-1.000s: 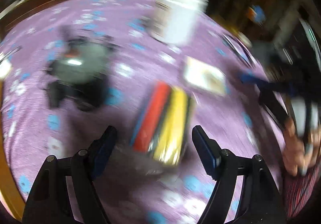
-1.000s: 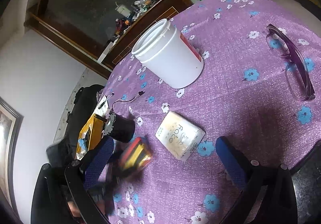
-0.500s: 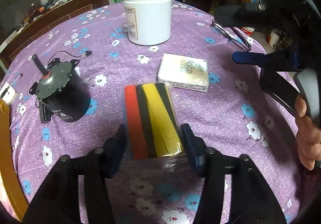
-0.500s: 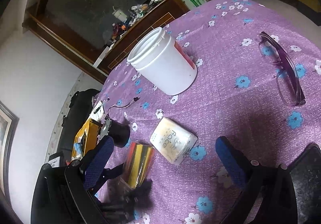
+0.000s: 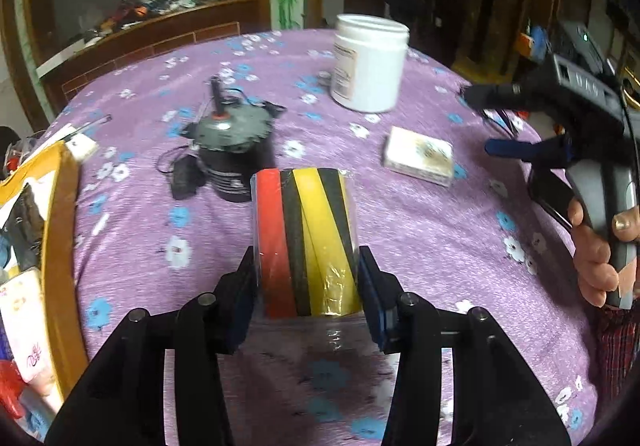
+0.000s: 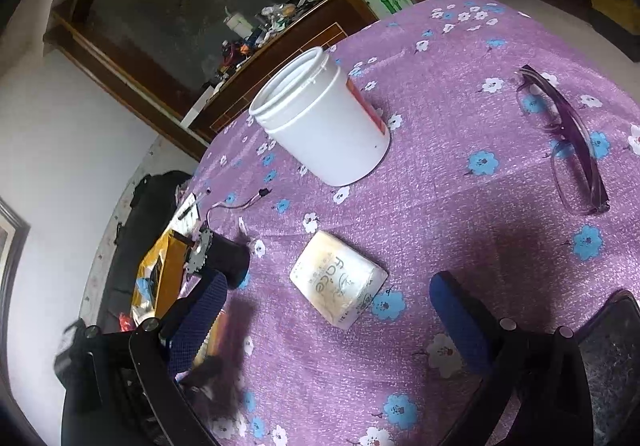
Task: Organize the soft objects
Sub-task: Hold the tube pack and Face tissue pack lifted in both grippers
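A plastic-wrapped pack of sponges [image 5: 306, 242] with red, black and yellow stripes sits between the blue pads of my left gripper [image 5: 307, 284]. The jaws are closing and both pads press on its sides. It hangs slightly above the purple flowered tablecloth [image 5: 420, 230]. A white tissue pack [image 6: 338, 280] lies flat on the cloth. My right gripper [image 6: 328, 282] hovers over it, open, with nothing between its fingers. In the left wrist view the right gripper [image 5: 486, 122] is at the far right, held by a hand [image 5: 596, 254].
A white open jar [image 5: 370, 68] stands at the back and a black motor with wires [image 5: 232, 150] is on the left. Purple glasses [image 6: 568, 150] lie to the right, a dark phone [image 6: 608, 358] near the front edge. A yellow-rimmed box [image 5: 60, 230] holds items at the left.
My left gripper's jaws closed from wide open onto the sponge pack and raised it off the cloth, drawing it back toward the left. The right gripper stayed where it was.
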Available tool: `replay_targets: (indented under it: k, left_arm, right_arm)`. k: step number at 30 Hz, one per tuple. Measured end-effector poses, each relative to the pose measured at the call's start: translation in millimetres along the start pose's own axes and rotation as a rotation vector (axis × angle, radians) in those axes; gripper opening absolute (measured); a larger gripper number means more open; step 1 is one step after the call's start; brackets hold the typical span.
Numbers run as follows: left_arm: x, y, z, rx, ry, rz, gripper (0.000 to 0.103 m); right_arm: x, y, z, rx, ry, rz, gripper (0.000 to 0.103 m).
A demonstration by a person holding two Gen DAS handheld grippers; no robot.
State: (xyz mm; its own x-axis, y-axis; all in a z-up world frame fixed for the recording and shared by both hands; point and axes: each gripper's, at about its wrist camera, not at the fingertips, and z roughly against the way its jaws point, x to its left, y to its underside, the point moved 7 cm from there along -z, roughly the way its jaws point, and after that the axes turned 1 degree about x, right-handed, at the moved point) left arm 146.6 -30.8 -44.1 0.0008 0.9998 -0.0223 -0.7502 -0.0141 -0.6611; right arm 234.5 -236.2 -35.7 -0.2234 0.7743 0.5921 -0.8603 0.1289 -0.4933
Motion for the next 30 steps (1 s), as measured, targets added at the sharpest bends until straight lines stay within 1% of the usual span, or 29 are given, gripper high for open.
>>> replay_targets:
  k: [3, 6, 9, 11, 13, 15, 16, 17, 18, 19, 21, 22, 23, 24, 30]
  left_arm:
    - [11, -2, -5, -0.009, 0.011, 0.041, 0.044]
    - [17, -5, -2, -0.038, 0.009, 0.057, 0.044]
    - [18, -5, 0, -0.044, 0.024, 0.060, 0.044]
    - [18, -5, 2, -0.046, 0.032, 0.058, 0.044]
    - [19, -5, 4, -0.052, 0.035, 0.060, 0.044]
    - [22, -5, 5, -0.056, 0.036, 0.065, 0.044]
    - [24, -6, 5, -0.057, 0.032, 0.070, 0.044]
    - [25, -6, 5, -0.056, 0.030, 0.073, 0.044]
    - [27, -6, 4, -0.054, 0.031, 0.079, 0.044]
    - [27, -6, 4, -0.053, 0.034, 0.082, 0.044]
    - [27, -6, 4, -0.054, 0.035, 0.080, 0.044]
    - [26, -6, 4, -0.054, 0.036, 0.078, 0.044]
    - [25, -6, 5, -0.055, 0.036, 0.075, 0.044]
    - [24, -6, 5, -0.055, 0.035, 0.073, 0.045]
    - [26, -7, 9, -0.076, 0.030, 0.080, 0.045]
  right_arm:
    - [7, 3, -7, 0.015, 0.019, 0.053, 0.102]
    - [14, 6, -17, 0.029, 0.098, 0.134, 0.102]
    - [20, 9, -30, 0.071, 0.138, 0.181, 0.102]
    - [23, 6, -41, 0.099, 0.188, 0.235, 0.102]
    - [23, 1, -49, 0.107, 0.226, 0.281, 0.102]
    - [22, 1, -58, 0.131, 0.246, 0.310, 0.102]
    - [22, 6, -64, 0.155, 0.241, 0.315, 0.102]
    - [24, 10, -66, 0.164, 0.231, 0.321, 0.103]
    - [27, 14, -68, 0.157, 0.241, 0.343, 0.103]
    - [29, 18, -68, 0.154, 0.267, 0.377, 0.100]
    - [34, 27, -69, 0.167, 0.322, 0.430, 0.091]
    - [37, 30, -68, 0.161, 0.350, 0.448, 0.077]
    - [37, 31, -66, 0.154, 0.363, 0.452, 0.058]
    - [38, 32, -63, 0.142, 0.378, 0.451, 0.056]
    - [45, 39, -55, 0.111, 0.359, 0.407, 0.055]
